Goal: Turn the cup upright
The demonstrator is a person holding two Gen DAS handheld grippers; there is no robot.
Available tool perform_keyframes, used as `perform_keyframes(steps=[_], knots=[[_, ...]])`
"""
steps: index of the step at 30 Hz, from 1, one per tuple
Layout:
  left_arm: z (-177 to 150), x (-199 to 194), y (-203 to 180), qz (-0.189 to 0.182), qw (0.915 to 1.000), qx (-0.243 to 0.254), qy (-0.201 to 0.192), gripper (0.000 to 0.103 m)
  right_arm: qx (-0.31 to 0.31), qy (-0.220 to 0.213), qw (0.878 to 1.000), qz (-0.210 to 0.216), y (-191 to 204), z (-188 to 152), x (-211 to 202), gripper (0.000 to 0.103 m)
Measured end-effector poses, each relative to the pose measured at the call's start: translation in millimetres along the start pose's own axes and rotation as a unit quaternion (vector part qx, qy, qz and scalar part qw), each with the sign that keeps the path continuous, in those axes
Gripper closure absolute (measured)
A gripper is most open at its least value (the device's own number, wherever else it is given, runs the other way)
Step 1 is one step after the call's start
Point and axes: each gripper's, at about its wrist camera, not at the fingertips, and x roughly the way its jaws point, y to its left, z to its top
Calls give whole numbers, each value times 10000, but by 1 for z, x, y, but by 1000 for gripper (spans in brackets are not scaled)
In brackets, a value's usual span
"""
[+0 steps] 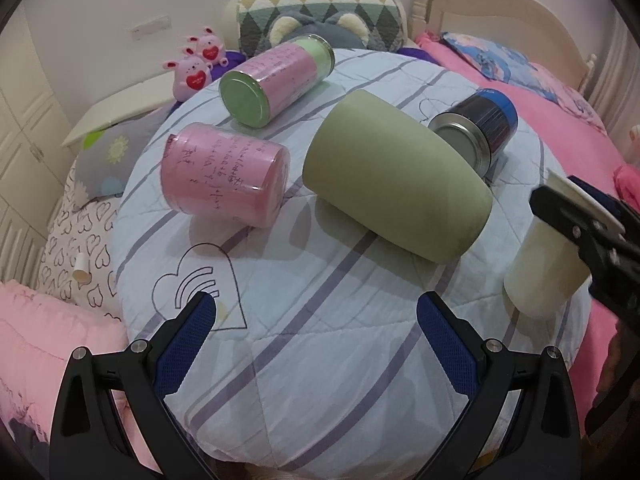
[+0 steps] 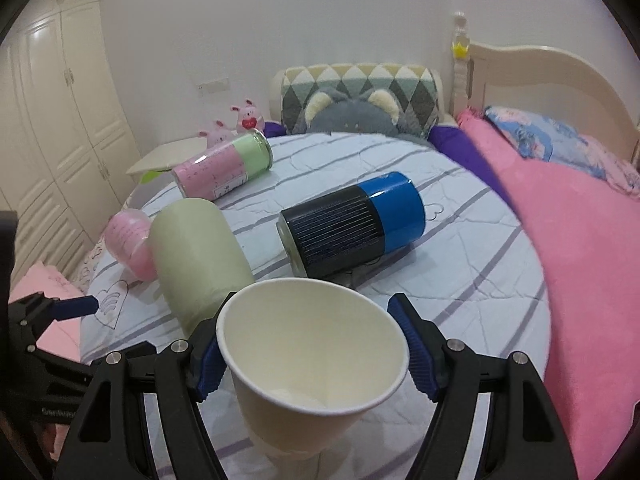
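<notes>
While your right gripper [image 2: 310, 354] clasps the white paper cup [image 2: 314, 360] mouth-up above the striped quilt [image 2: 460, 280], your left gripper [image 1: 316, 312] hangs spread, holding nothing.

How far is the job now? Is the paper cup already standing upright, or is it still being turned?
Done: the paper cup stands mouth-up between the right gripper's fingers, its base low near the quilt. In hand: the fingers sit at the cup's sides; whether they still press it is unclear. Left: release and withdraw. The left gripper is open and empty; the green cup lies on its side.
</notes>
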Motion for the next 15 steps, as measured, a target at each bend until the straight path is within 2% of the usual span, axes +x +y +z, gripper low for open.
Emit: perform_keyframes(steps=[4, 12, 15], knots=[[-6, -6, 0, 21, 10000, -17, -46, 1, -254, -60, 9996, -97, 9, -8, -10, 28], [-14, -18, -2, 18, 9997, -49, -226, 1, -374, -44, 9993, 26, 15, -18, -24, 28], [-15, -22, -4, 36, 9996, -35, -295, 1, -349, -35, 9992, 171, 16, -20, -29, 22]])
